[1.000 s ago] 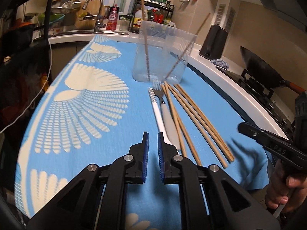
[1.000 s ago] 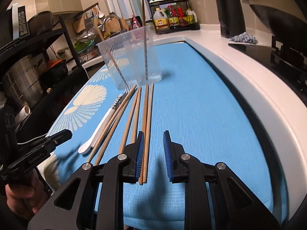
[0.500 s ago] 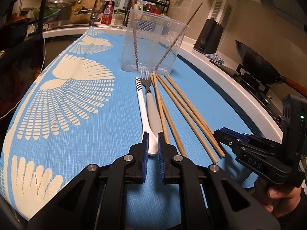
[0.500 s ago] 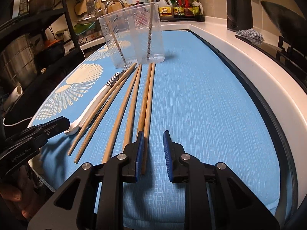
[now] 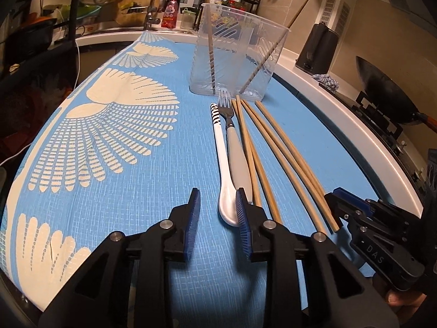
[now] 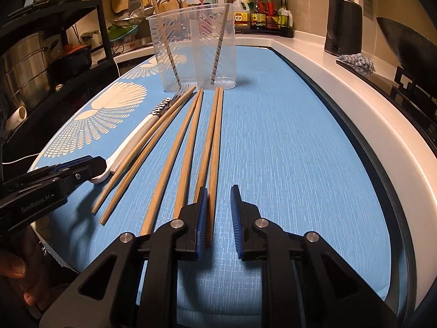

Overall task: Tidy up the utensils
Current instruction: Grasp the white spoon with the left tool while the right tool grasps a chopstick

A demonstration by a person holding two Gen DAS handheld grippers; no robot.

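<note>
A white spoon (image 5: 223, 164) with a striped handle end, a grey-handled fork (image 5: 237, 153) and several wooden chopsticks (image 5: 284, 158) lie side by side on the blue mat. A clear plastic container (image 5: 235, 52) stands behind them with two chopsticks leaning inside. My left gripper (image 5: 217, 218) is open, low over the mat, with the spoon's bowl against its right finger. My right gripper (image 6: 218, 216) is open at the near ends of the rightmost chopsticks (image 6: 214, 147); one chopstick end lies between its fingers, against the left pad. The spoon (image 6: 131, 142) and container (image 6: 194, 49) also show in the right wrist view.
The blue mat (image 5: 123, 164) covers a white counter (image 6: 368, 114). A black wok (image 5: 387, 93) on a stove and a black appliance (image 5: 318, 49) stand at the right. A sink with a tap (image 5: 147, 2) and a bottle rack (image 6: 259, 11) are at the back.
My left gripper has opened from nearly shut and moved closer to the spoon's bowl. My right gripper has opened a little wider and come down over the chopstick ends.
</note>
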